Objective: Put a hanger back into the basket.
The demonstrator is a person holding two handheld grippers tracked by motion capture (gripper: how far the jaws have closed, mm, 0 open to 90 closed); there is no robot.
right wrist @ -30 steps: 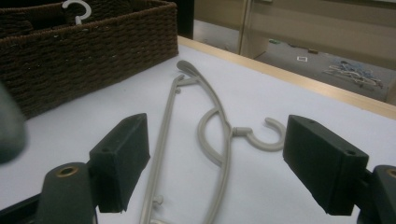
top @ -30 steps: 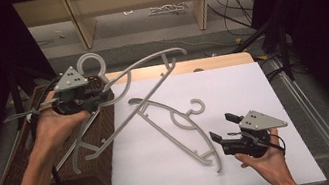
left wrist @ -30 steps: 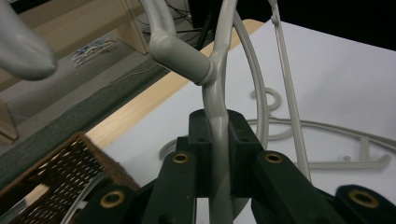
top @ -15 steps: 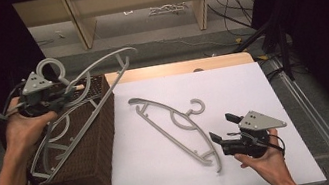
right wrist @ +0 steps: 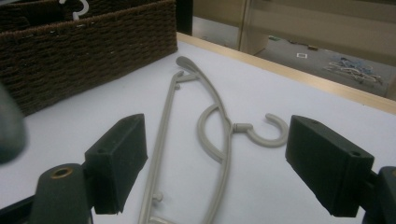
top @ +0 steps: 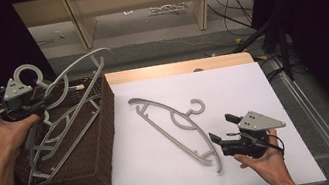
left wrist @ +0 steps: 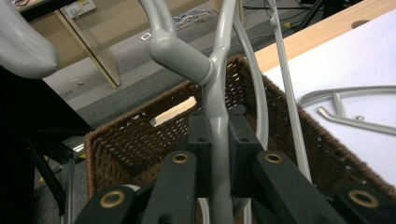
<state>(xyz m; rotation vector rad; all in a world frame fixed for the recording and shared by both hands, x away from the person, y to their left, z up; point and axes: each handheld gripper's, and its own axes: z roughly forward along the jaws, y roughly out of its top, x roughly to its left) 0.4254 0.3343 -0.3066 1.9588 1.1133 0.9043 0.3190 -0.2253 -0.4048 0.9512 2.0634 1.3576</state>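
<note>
gripping a grey hanger [left wrist: 219, 140], the left gripper [left wrist: 219, 135] is held above the wicker basket [top: 103, 133].
a second hanger [right wrist: 219, 135] is seen ahead of the right gripper [right wrist: 215, 163], its jaws spread.

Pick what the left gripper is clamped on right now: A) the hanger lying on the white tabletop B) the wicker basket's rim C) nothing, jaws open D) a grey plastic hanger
D: the left gripper has its jaws shut on the neck of a grey plastic hanger, held over the wicker basket.

A white desk [top: 253, 88] has a wood edge at the back, and behind it stand wood shelf legs [top: 80, 23] and black cables [top: 244, 3] on the floor.
</note>
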